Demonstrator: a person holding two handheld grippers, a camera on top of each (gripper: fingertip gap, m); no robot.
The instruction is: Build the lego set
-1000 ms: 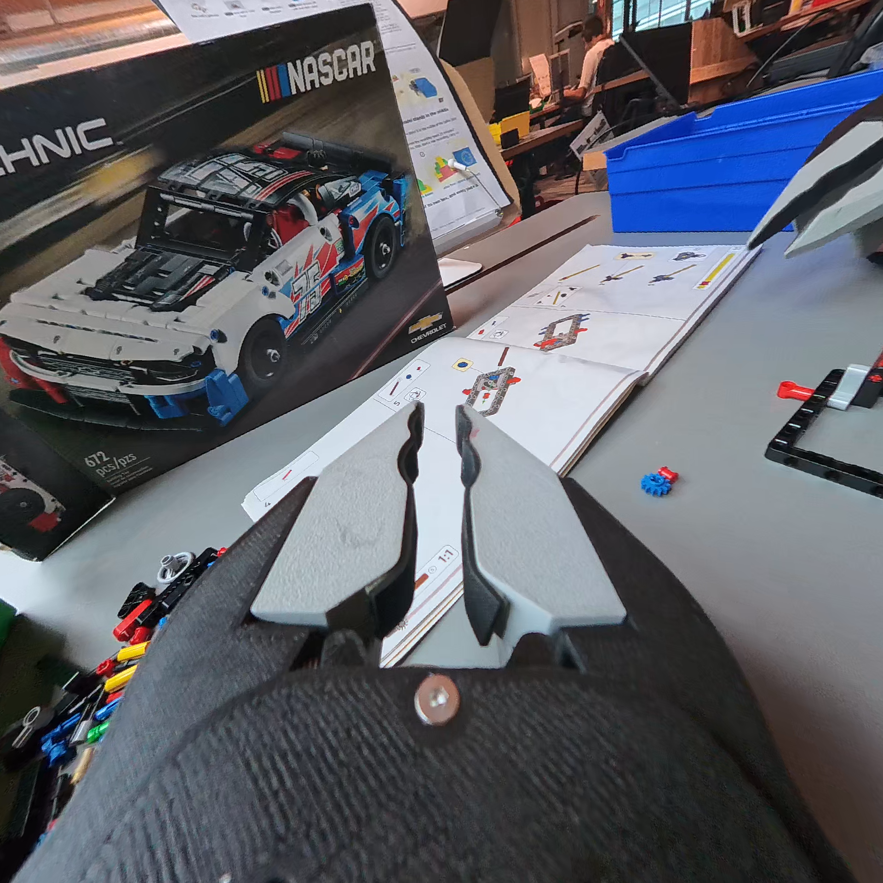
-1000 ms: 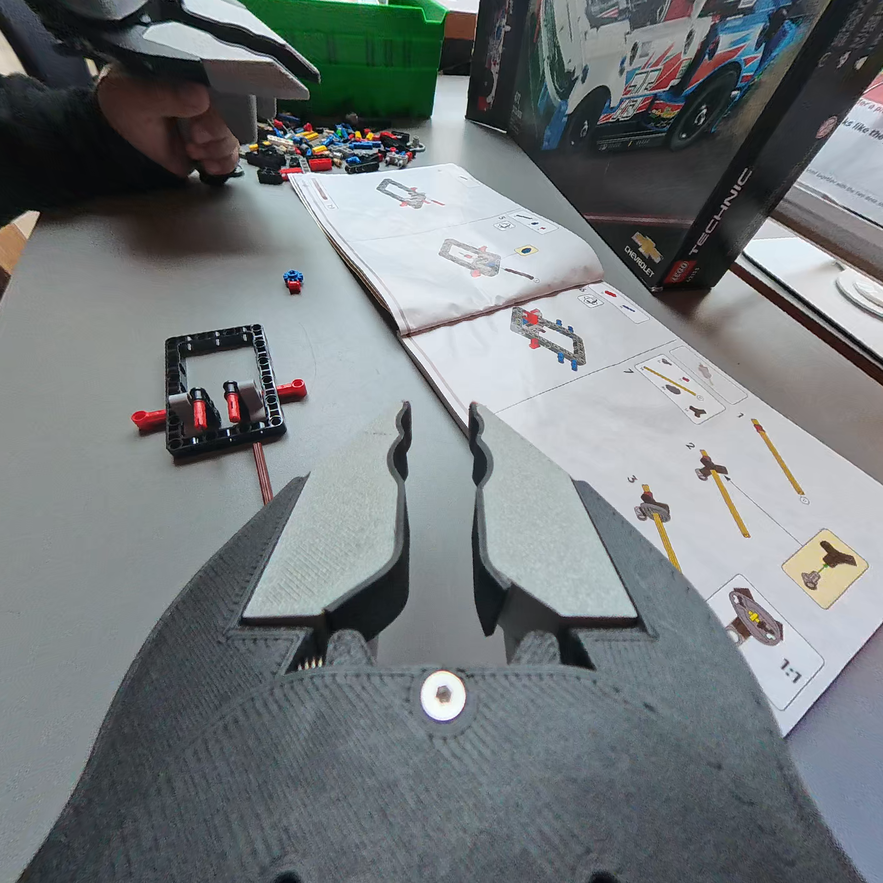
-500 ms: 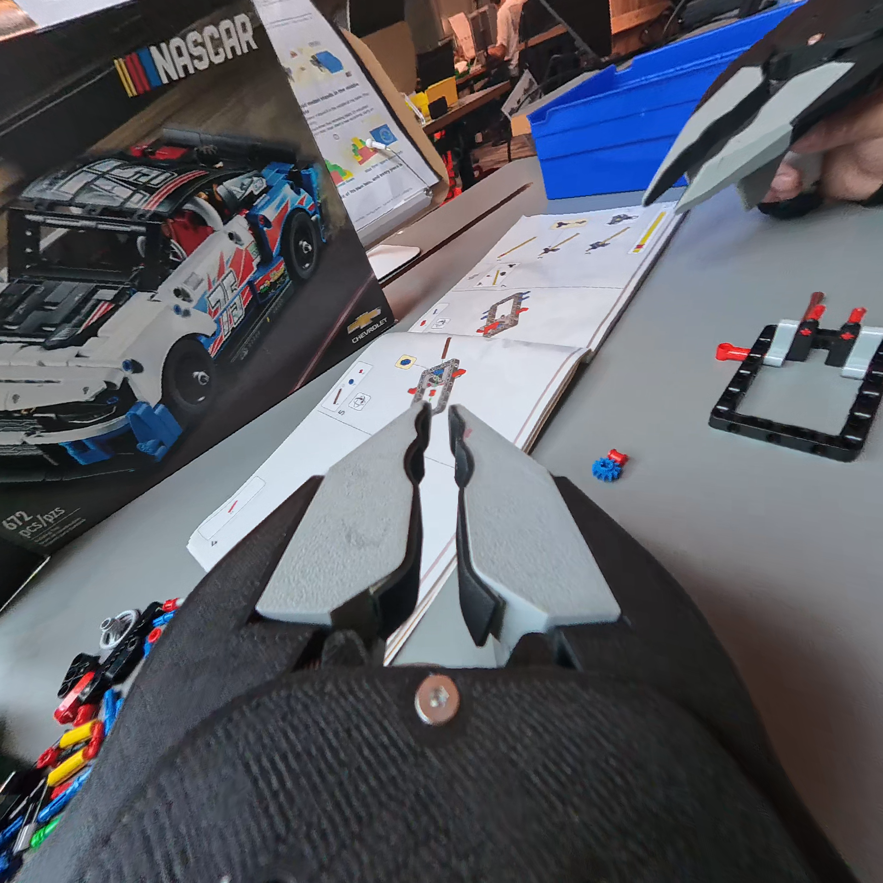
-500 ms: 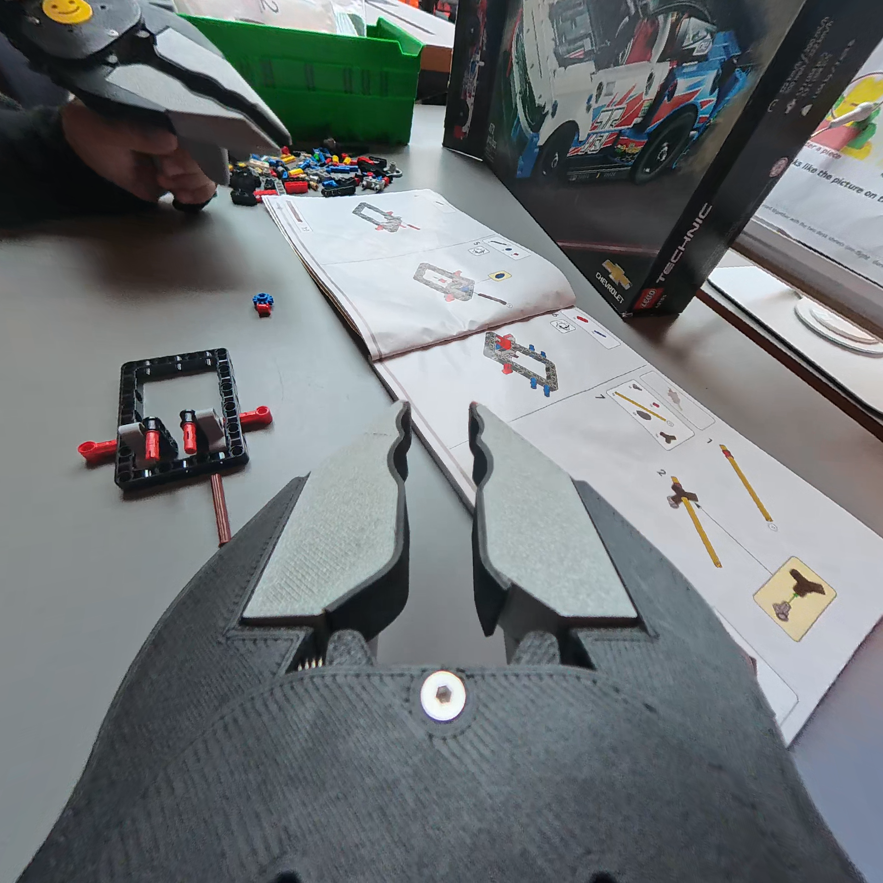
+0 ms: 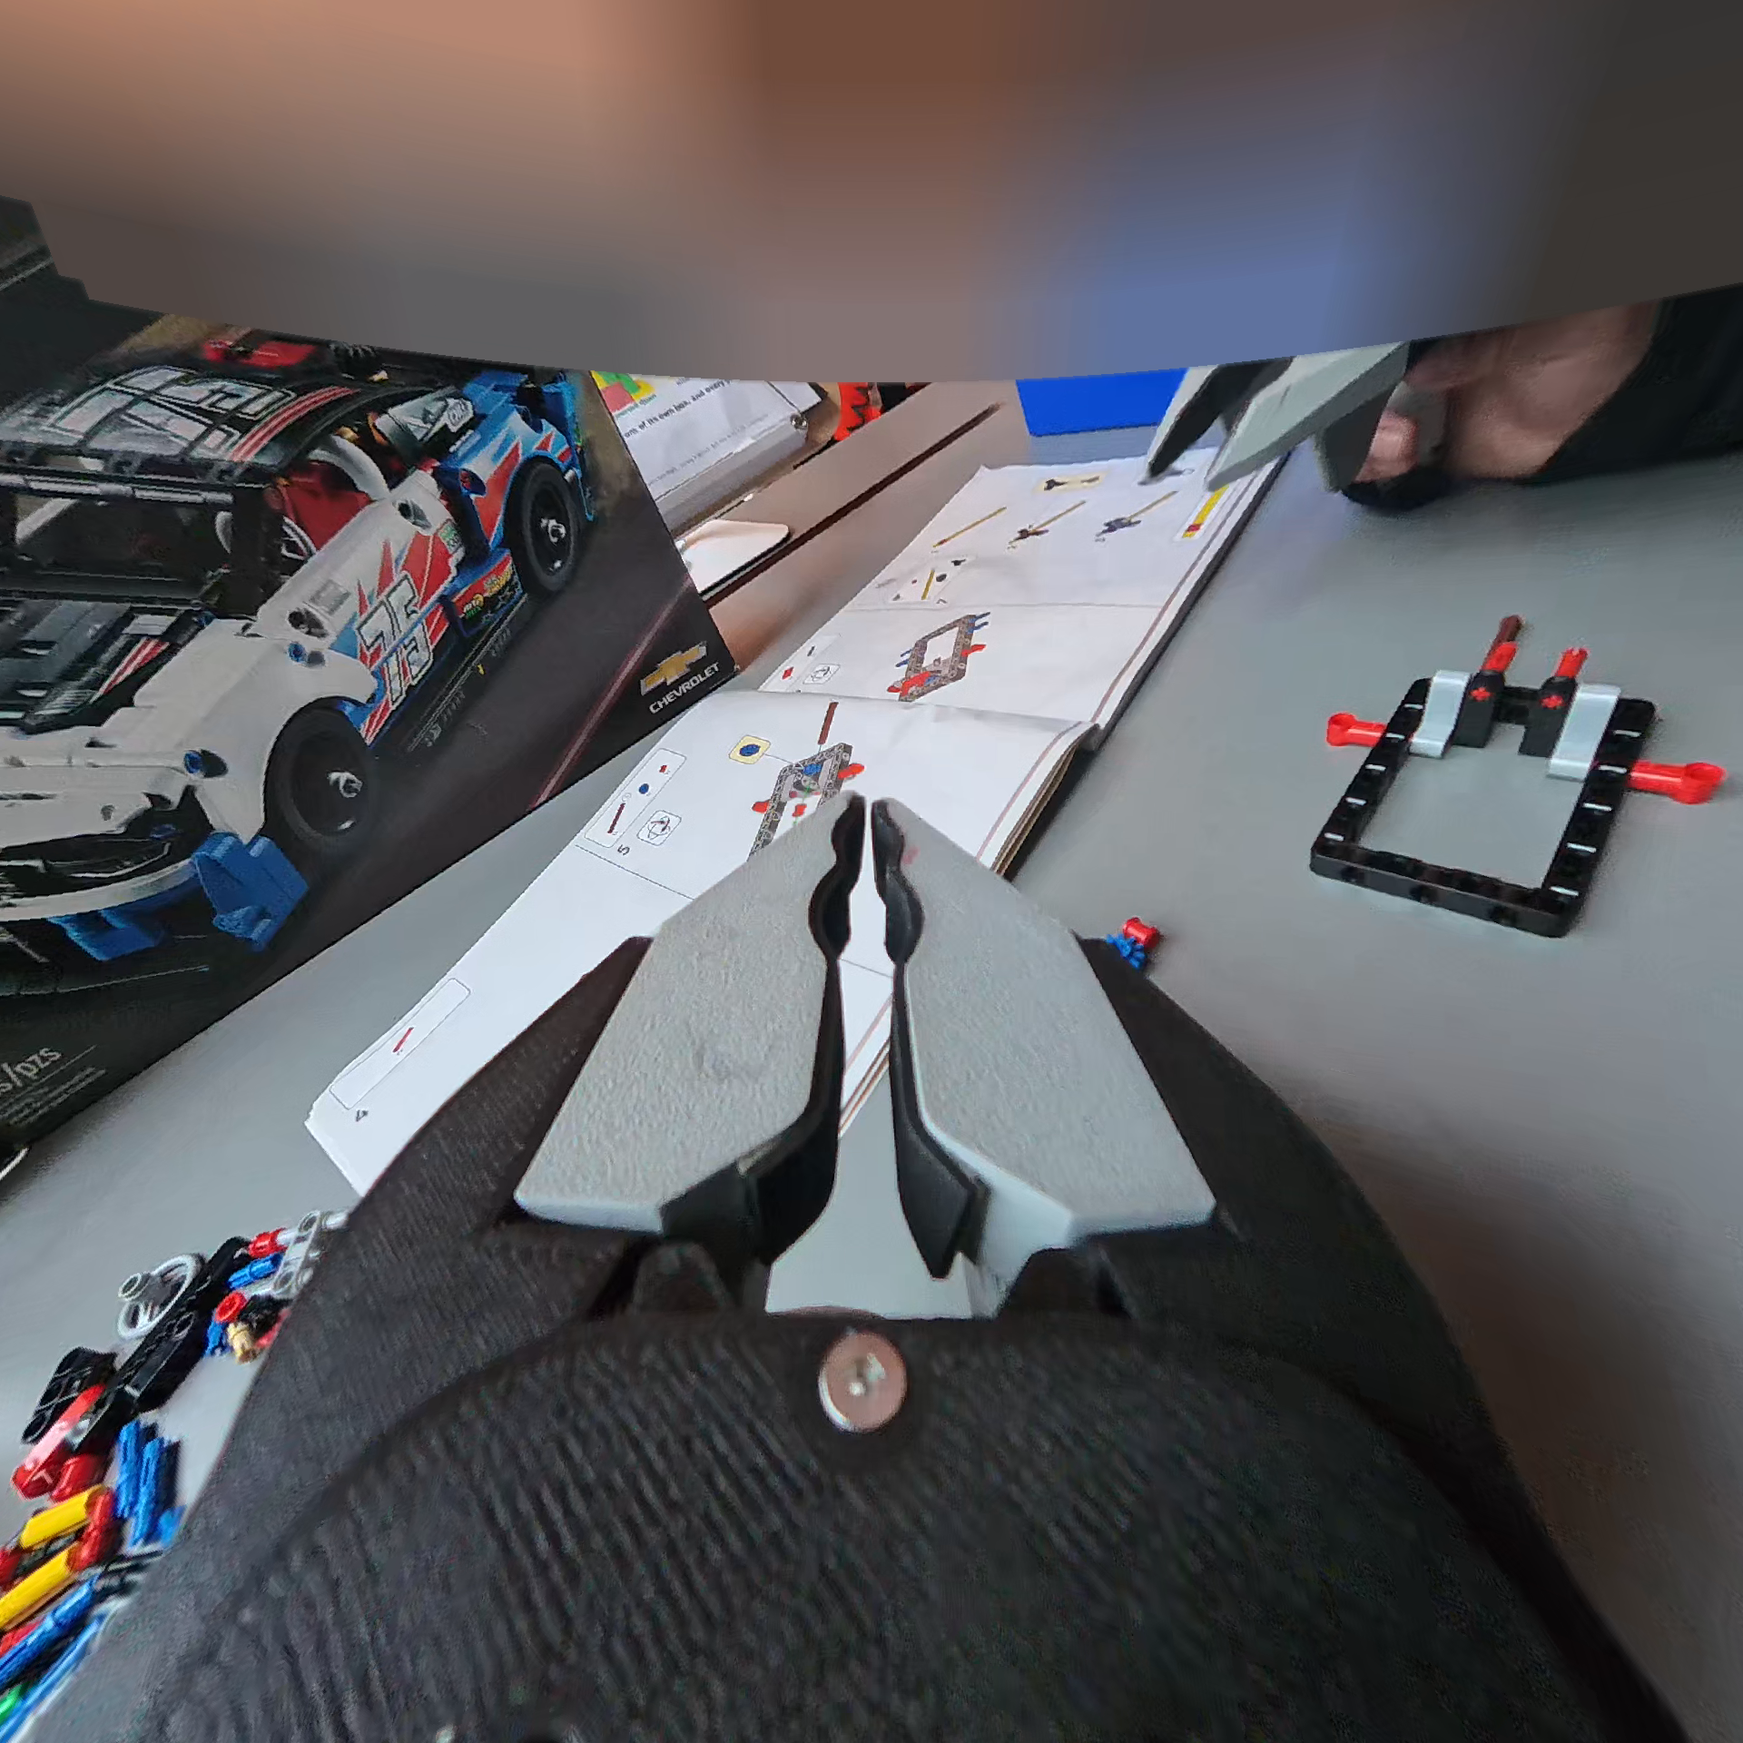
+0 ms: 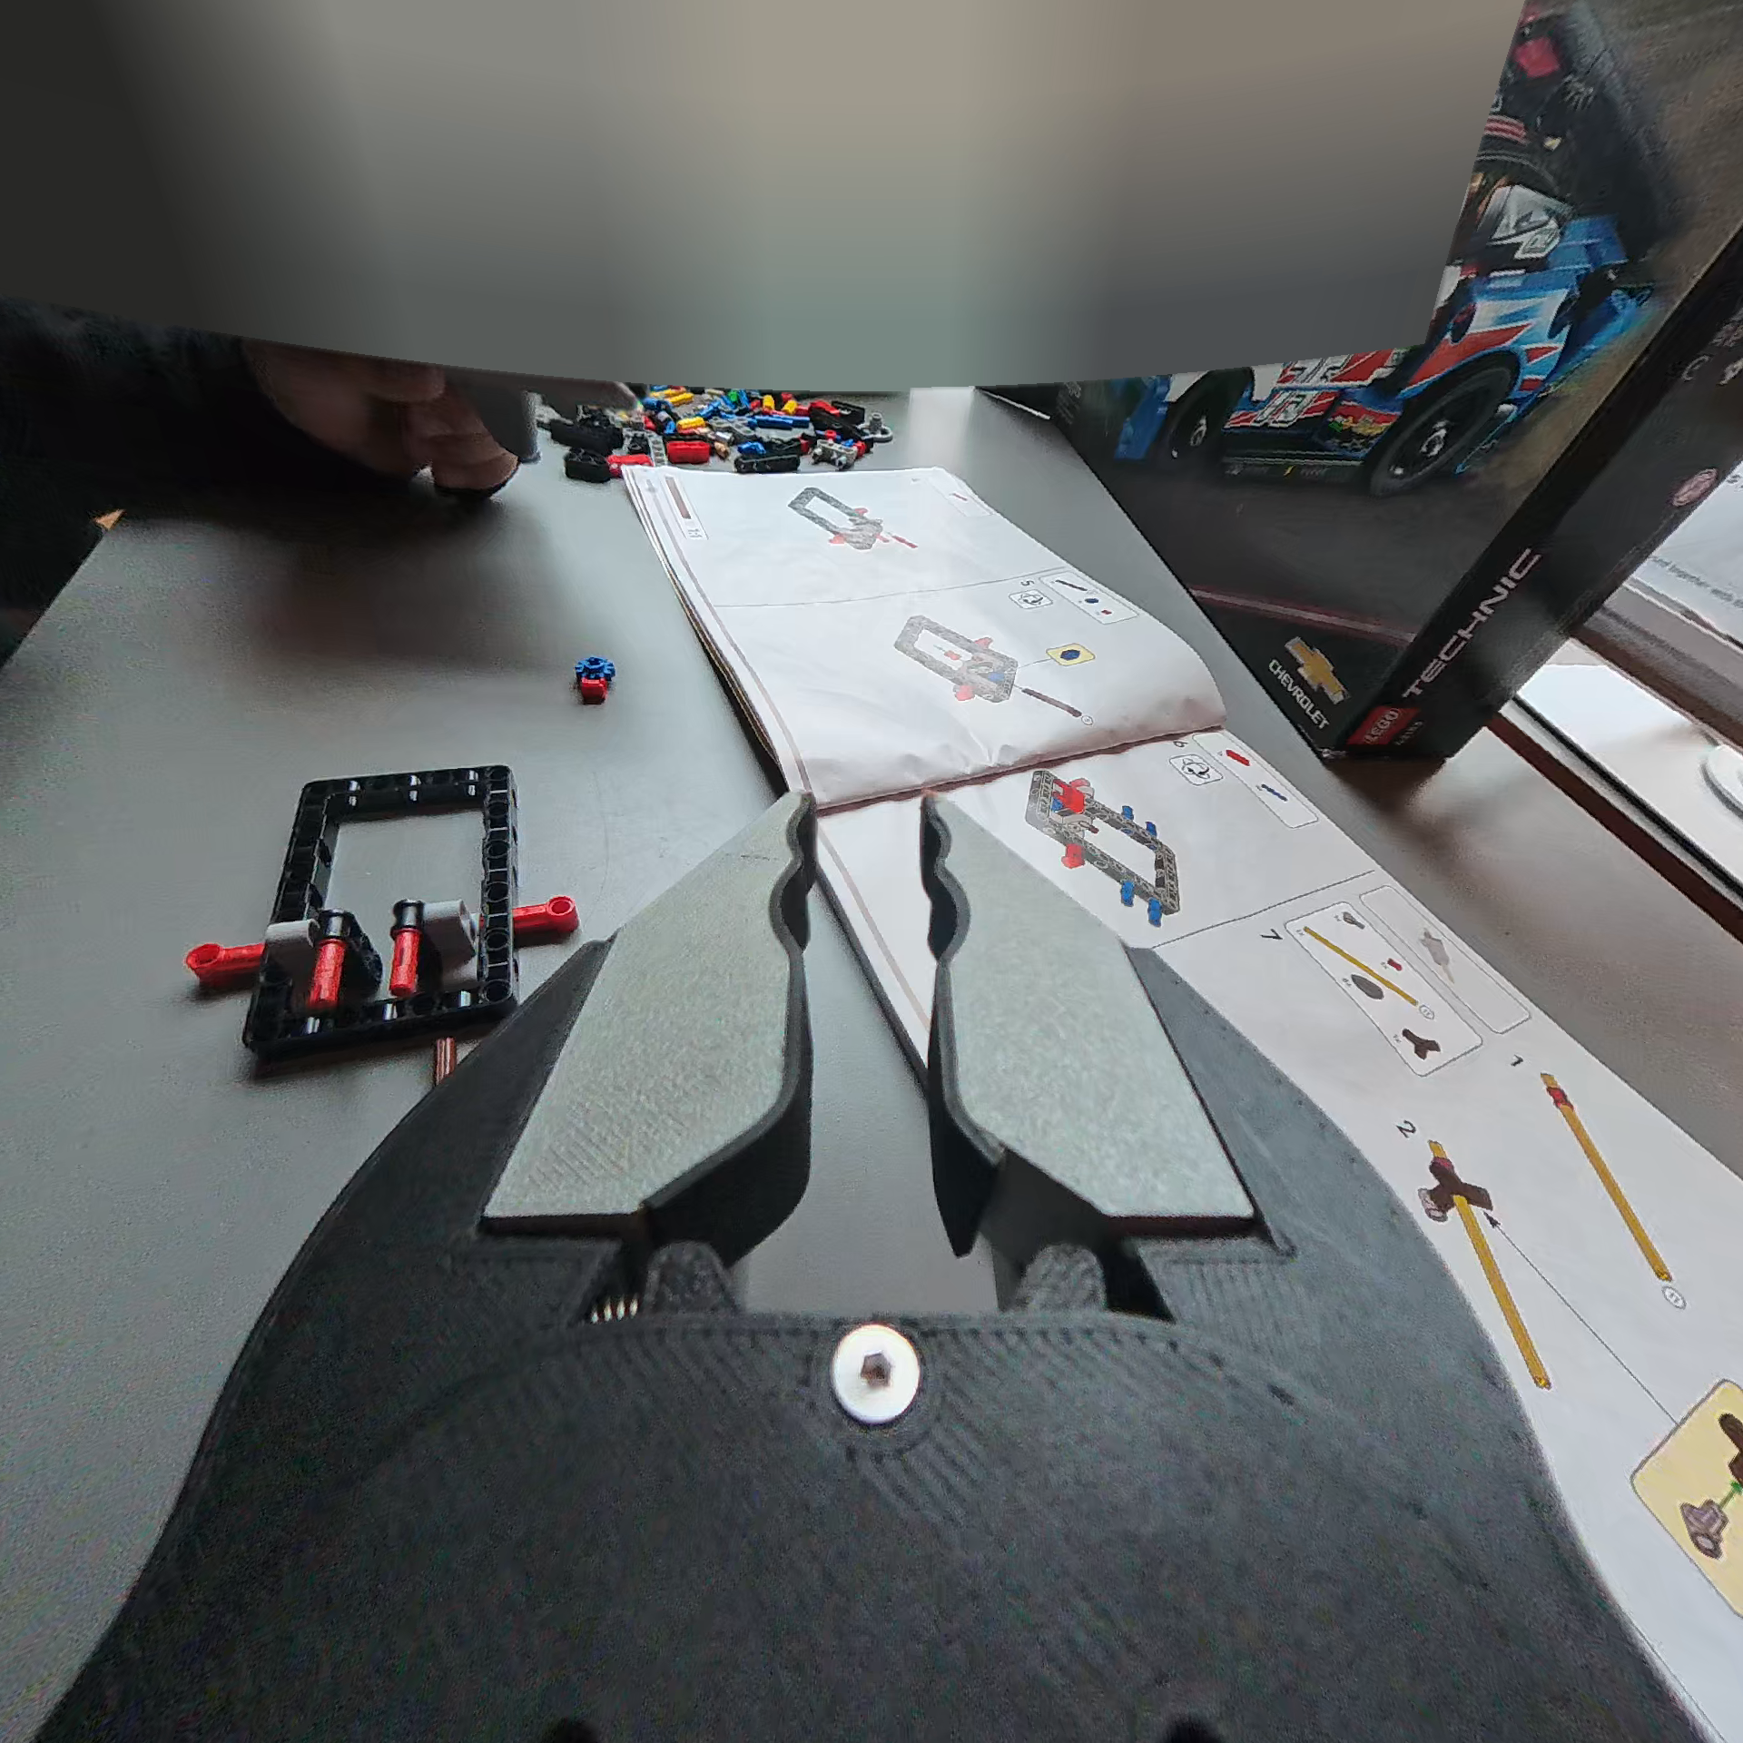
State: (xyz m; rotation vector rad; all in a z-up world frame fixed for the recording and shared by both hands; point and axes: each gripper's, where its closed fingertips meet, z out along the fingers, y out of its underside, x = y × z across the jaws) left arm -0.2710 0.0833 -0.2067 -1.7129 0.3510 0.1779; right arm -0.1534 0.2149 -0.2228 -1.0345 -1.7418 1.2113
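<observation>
On the grey tabletop [image 6: 236, 660]: black frame assembly [image 6: 396, 905] with red pins, beside open instruction booklet [image 6: 943, 604]. Left tongs [image 5: 868, 816]: tips nearly pressed together, empty, above booklet. Right tongs [image 6: 868, 816]: narrowly spread, empty, touching nothing.

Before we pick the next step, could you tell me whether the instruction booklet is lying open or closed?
Open. The instruction booklet lies spread flat on the grey table, with two facing pages of printed build diagrams showing on either side of its centre fold.
</observation>
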